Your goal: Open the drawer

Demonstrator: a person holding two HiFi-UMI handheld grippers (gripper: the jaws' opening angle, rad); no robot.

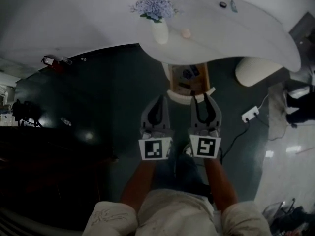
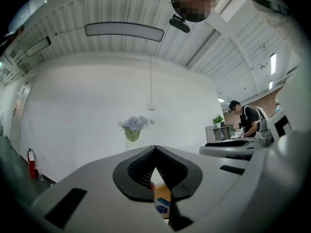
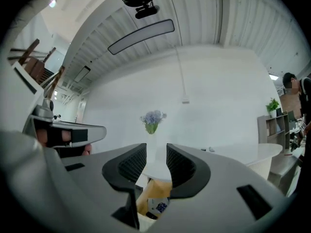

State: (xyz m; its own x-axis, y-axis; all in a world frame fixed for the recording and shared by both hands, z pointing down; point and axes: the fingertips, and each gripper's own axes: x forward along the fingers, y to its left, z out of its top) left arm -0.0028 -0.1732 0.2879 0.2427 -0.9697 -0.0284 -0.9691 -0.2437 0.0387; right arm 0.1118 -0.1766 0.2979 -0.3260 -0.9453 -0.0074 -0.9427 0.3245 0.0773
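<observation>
The table (vase atop) overhangs the open drawer.

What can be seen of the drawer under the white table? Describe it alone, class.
The drawer stands pulled out from under the white table, its top open. Its inner walls look like light brown wood, its front edge white. Inside lie a blue-printed item and something dark, too small to name. The left gripper and right gripper hover near, touching nothing.

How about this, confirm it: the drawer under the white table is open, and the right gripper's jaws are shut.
Wrong on the jaws. The right gripper view shows the jaws of the right gripper apart, nothing between them. The drawer under the white table is open.
</observation>
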